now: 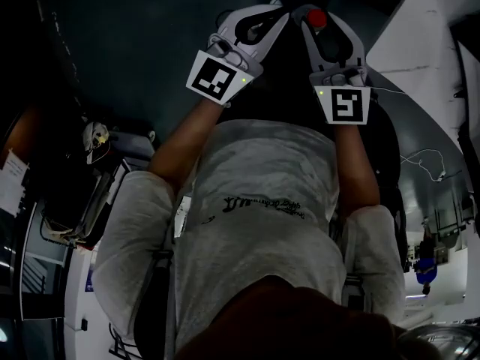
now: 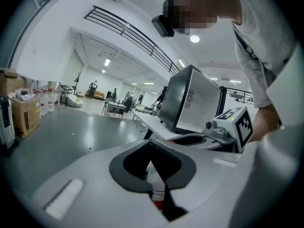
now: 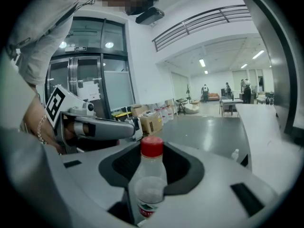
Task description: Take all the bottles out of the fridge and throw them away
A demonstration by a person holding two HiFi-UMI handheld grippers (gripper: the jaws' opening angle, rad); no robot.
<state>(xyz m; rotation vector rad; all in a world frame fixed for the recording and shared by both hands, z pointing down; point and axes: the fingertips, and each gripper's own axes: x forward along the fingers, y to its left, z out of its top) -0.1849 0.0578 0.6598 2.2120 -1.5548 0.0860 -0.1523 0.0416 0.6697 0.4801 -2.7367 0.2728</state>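
Observation:
My left gripper (image 1: pixel 262 22) and right gripper (image 1: pixel 319 32) are held out side by side in front of the person's chest. The right gripper (image 3: pixel 149 177) is shut on a clear plastic bottle (image 3: pixel 148 189) that stands upright between the jaws, its red cap (image 3: pixel 152 147) up; the cap (image 1: pixel 318 18) also shows in the head view. Between the jaws of the left gripper (image 2: pixel 156 177) sits a pale bottle with a red label (image 2: pixel 157 190), gripped and mostly hidden. Each gripper's marker cube (image 2: pixel 240 123) (image 3: pixel 57 106) shows in the other's view.
A dark box with a white side (image 2: pixel 192 101) stands on a long white table (image 2: pixel 152 122) to the right of the left gripper. Cardboard boxes and water jugs (image 2: pixel 26 110) line the wall. Glass doors (image 3: pixel 85 89) are at the left. A white counter (image 1: pixel 420 43) lies at upper right.

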